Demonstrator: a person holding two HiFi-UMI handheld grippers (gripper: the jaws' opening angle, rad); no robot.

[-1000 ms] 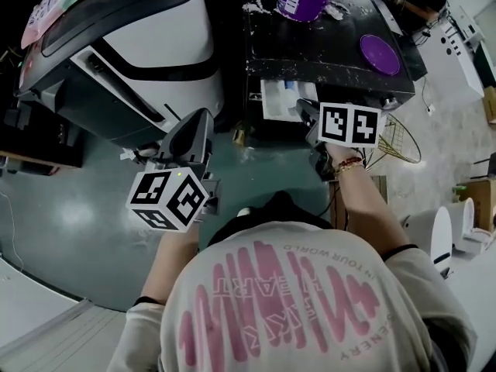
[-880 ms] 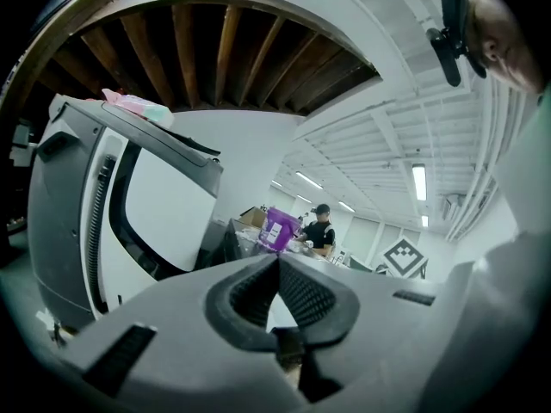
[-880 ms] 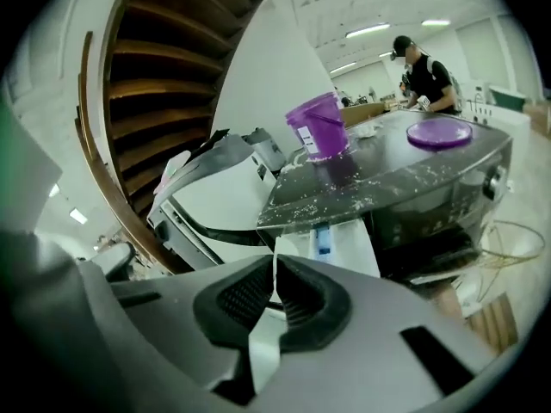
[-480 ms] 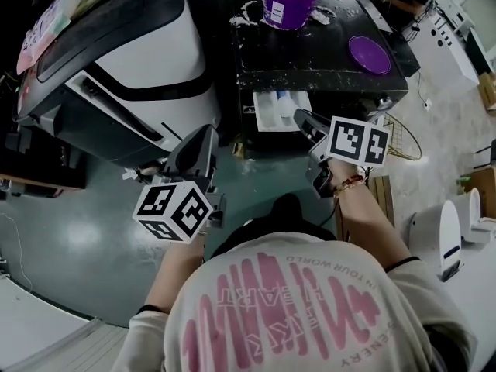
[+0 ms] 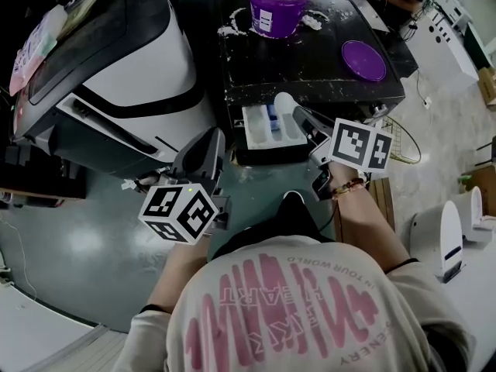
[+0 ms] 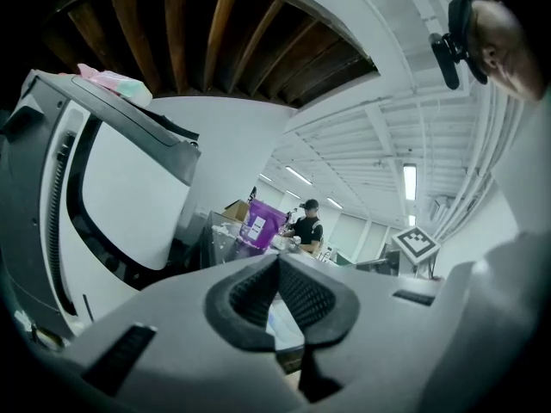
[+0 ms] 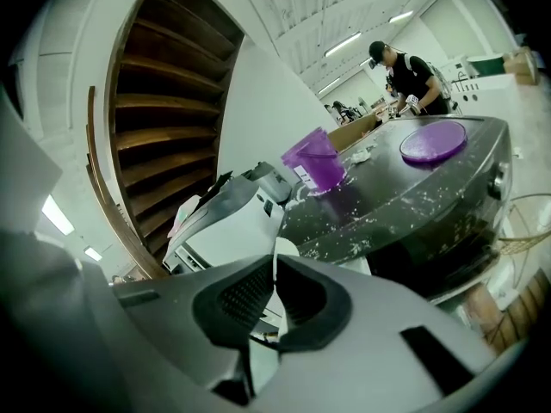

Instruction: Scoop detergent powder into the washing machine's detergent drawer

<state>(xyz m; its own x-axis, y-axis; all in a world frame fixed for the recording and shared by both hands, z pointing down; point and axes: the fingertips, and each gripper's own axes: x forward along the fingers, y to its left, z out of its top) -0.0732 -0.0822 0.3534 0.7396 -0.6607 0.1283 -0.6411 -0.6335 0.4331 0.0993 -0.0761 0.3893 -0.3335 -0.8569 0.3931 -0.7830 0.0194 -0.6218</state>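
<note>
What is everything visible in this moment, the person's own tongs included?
washing machine: one, black top dusted with white powder, upper centre
detergent drawer: one, white with a blue part, pulled out at that machine's front
tub of powder: one, purple, on the machine top at the back
lid: one, purple, flat on the machine top, right side
scoop: one, white, above the drawer
second machine: one, white and black, left
wire basket: one, pale, on the floor to the right
bystander: one, dark clothes, far background
left tongs: one, grey, shut, empty
right tongs: one, grey, shut on the scoop
</note>
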